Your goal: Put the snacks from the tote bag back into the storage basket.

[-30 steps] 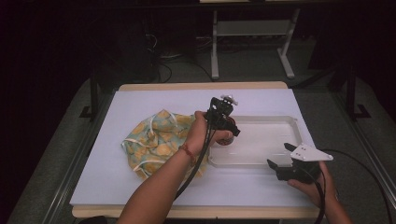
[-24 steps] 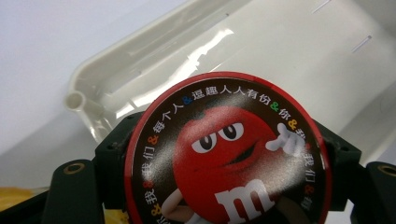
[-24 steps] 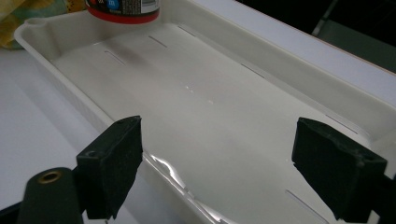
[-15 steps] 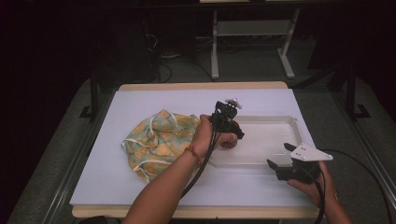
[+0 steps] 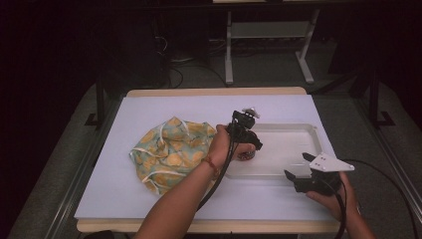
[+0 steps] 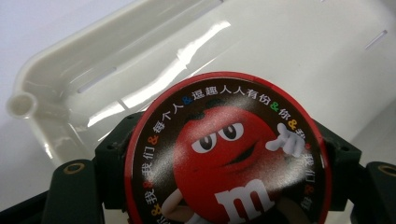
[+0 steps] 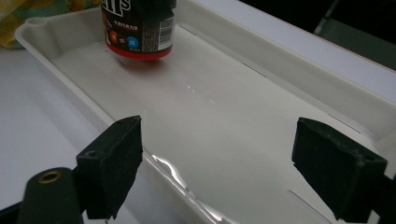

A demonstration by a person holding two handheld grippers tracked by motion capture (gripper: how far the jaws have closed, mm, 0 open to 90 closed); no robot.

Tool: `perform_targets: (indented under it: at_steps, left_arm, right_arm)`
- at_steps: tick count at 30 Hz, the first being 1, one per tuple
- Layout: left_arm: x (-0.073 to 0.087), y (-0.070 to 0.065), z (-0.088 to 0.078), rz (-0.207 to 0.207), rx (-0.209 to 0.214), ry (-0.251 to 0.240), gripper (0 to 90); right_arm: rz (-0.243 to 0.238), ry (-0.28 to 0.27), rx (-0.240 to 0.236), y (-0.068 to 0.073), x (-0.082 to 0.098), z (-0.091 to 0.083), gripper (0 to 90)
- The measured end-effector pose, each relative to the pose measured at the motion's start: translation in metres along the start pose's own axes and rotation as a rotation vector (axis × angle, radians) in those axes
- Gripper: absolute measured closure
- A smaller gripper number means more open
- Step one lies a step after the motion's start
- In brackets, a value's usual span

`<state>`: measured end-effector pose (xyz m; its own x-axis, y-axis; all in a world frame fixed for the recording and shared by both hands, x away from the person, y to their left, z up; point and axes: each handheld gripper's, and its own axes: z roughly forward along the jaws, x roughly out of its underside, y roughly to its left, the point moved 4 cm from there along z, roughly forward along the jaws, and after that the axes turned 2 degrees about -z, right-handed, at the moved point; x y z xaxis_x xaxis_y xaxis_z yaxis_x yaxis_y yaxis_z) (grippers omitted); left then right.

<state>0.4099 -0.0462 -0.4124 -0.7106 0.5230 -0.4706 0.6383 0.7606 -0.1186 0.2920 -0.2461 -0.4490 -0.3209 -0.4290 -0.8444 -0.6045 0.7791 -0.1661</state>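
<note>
A round M&M's can (image 6: 229,149) with a red lid and dark label sits between the jaws of my left gripper (image 5: 246,137), which is shut on it. The can (image 7: 140,28) is at the left end of the white plastic tray (image 5: 298,127), upright, at or just above the tray floor; I cannot tell whether it touches. My right gripper (image 5: 297,166) stands open at the tray's front right edge, its jaws wide apart over the tray (image 7: 261,70) with nothing between them.
A crumpled cloth bag (image 5: 169,152) with an orange and teal print and white cords lies left of the tray on the white table cover (image 5: 149,114). A metal stand (image 5: 263,35) rises behind the table.
My left gripper has carried the can a little to the right and down into the tray's left end. The right gripper has stayed put.
</note>
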Motion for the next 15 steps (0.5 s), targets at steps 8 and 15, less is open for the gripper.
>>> perform_targets:
  at_steps: [8, 15]
  left_arm:
    - [-0.001, -0.003, 0.011, -0.001, 0.003, 0.016, 24.8]
    - [-0.001, -0.004, 0.018, 0.0, 0.001, 0.02, 24.8]
  right_arm:
    - [0.0, -0.002, -0.003, 0.0, 0.0, 0.0, 15.7]
    - [-0.003, 0.001, -0.006, 0.0, 0.001, 0.001, 15.7]
